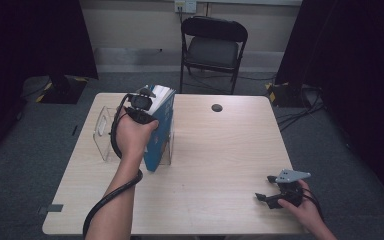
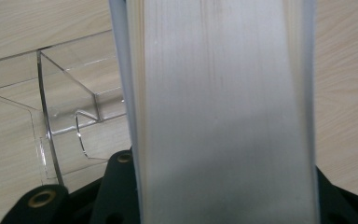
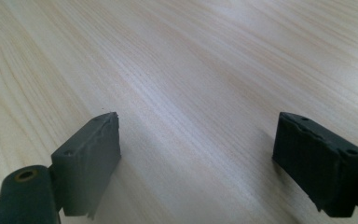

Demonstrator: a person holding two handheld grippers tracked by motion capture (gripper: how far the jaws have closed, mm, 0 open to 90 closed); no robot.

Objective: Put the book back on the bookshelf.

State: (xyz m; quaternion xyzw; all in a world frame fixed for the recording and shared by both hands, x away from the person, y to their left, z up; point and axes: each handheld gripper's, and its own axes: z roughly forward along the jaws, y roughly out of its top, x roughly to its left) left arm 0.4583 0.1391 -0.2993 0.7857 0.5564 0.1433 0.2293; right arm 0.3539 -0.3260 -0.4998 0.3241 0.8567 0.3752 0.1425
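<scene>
The left hand-held gripper [image 1: 147, 102] is clamped on a thick blue book [image 1: 159, 131], gripping it from above across its thickness. In the left gripper view the book's pale page edge [image 2: 221, 112] stands between the two black jaws, which press against its covers on either side. The book stands upright on its lower edge in the left half of the counter [image 1: 220, 160], towards the far edge, its blue cover facing right and its white pages showing at the top. It sits at the right end of a clear plastic book holder [image 1: 105, 132], which lies near the counter's far left corner; whether the book is inside the holder's last slot or just against it cannot be told. In the left gripper view the holder's clear walls [image 2: 67, 107] show just beside the book.

The right hand-held gripper [image 1: 269, 189] rests low near the counter's near right corner, well apart from the book. Its jaws stand wide apart with only bare wood between them.

A small dark round cap [image 1: 217, 107] sits in the counter near the far edge. A black folding chair [image 1: 213, 47] stands beyond the counter.
</scene>
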